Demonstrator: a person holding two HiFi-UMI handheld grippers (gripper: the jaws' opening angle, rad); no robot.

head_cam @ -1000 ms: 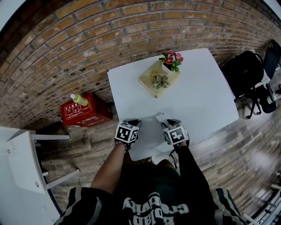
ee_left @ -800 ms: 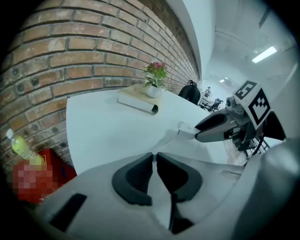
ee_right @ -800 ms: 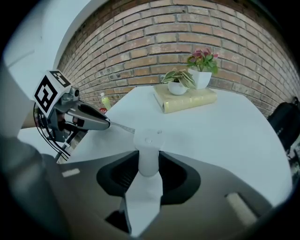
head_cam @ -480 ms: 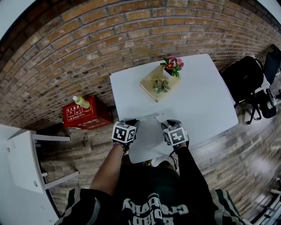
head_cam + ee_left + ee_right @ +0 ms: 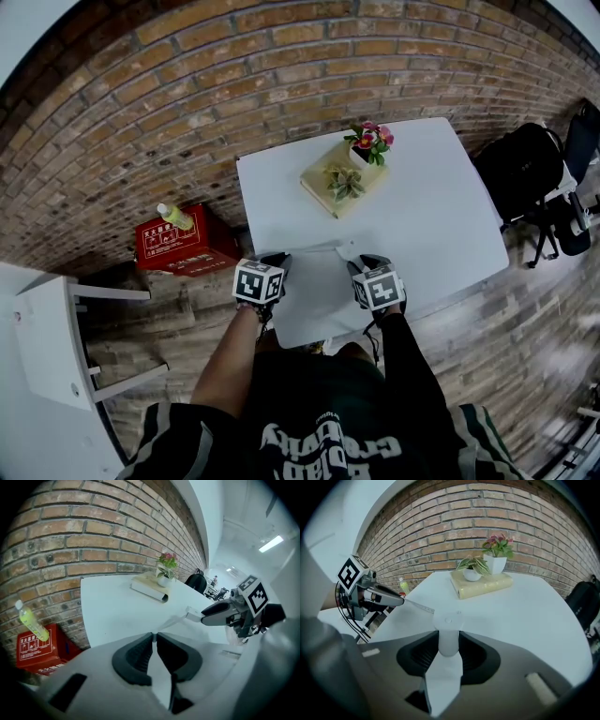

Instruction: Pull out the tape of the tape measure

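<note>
table (image 5: 441,216): lay under both claws
case (image 5: 448,622): clamped in right claw (image 5: 449,641), jaws half apart
left claw (image 5: 154,638): nearly closed, pinching the end of the tape (image 5: 174,621)
tape axis: ran straight from right claw to left claw; left claw was at the free end

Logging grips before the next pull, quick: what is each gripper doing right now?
Left gripper: closed on the end of the thin white tape.
Right gripper: closed on the round white tape measure case.
</note>
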